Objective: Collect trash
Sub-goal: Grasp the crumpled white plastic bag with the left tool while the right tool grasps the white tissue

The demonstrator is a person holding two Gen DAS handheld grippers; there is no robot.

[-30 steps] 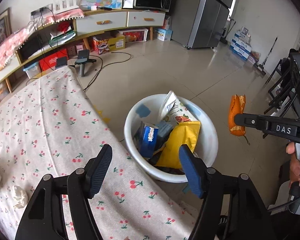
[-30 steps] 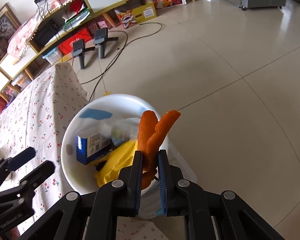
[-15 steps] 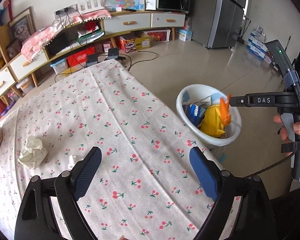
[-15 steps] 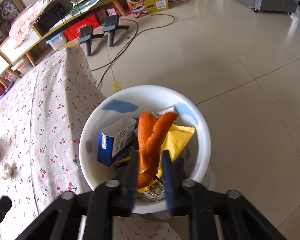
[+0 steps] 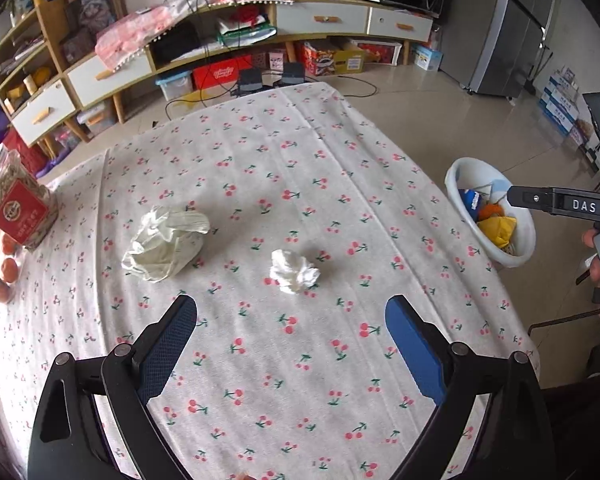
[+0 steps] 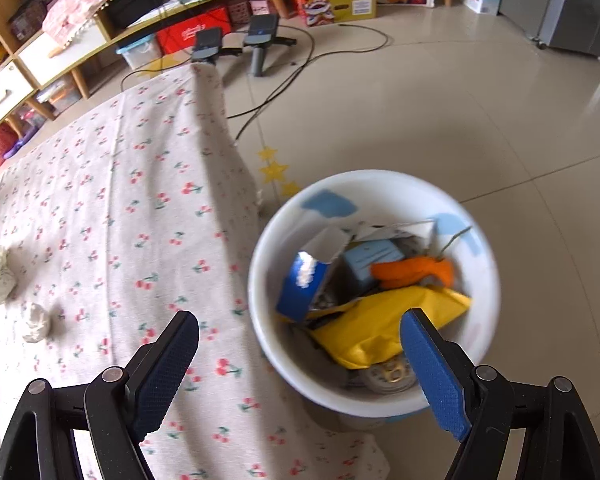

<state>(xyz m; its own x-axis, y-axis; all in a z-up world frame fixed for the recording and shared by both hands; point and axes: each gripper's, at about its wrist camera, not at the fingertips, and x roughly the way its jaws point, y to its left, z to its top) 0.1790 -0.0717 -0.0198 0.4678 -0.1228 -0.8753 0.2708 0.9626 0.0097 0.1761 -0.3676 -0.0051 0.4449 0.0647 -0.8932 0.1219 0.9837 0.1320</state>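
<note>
**Clerk:** Trash, two lots left on the cherry-print tablecloth (image 5: 260, 168). Leftmost lay a large crumpled cream wrapper (image 5: 166, 248); to its right, apart from it, sat a small white tissue wad (image 5: 294, 271). Neither was touched.

**Checker:** And the left gripper (image 5: 291, 322)?

**Clerk:** It hung over the near part of the cloth, jaws spread wide with nothing between them; they had just been opening further. The tissue wad lay just beyond the gap, slightly left of its centre.

**Checker:** Further right?

**Clerk:** White bin (image 6: 496, 280) on the floor, beside the table's edge. It held a blue carton (image 6: 300, 292), a yellow packet (image 6: 384, 320) and an orange peel (image 6: 412, 272) resting on top. The right gripper (image 6: 300, 360) hovered over the bin's near rim, jaws just opened, empty and well apart.

**Checker:** Step in hand?

**Clerk:** Judged as drop-off finished on the right, next pick-up beginning on the left. The next move would call for lowering the left gripper onto the tissue wad, pads either side, then closing gently, since soft paper could slip or snag the cloth.
</note>
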